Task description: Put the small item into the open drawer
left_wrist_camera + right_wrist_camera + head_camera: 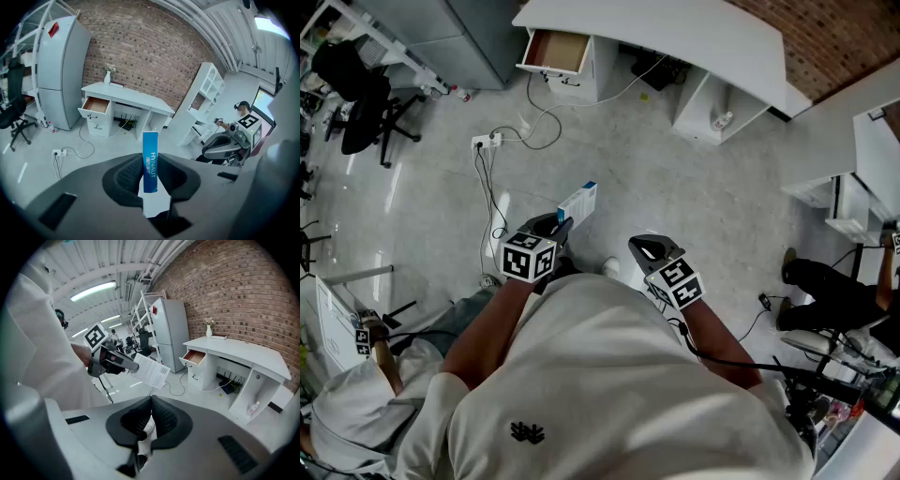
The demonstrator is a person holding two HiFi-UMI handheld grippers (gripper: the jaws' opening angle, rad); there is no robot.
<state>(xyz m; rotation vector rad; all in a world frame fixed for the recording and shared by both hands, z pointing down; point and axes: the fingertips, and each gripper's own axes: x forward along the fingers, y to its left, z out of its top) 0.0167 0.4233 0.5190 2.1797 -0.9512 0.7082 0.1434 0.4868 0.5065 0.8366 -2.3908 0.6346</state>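
Box lettered HYNAUT pinched in left gripper; right gripper pressed together on nothing.

Only readable bit is "HYNAUT", running down the blue edge of the small box; its fine print's too tiny.

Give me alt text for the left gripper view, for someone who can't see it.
The left gripper clamps a blue and white box between its jaws. Beyond it, a white desk with an open drawer stands against a brick wall, and the right gripper shows at the right.
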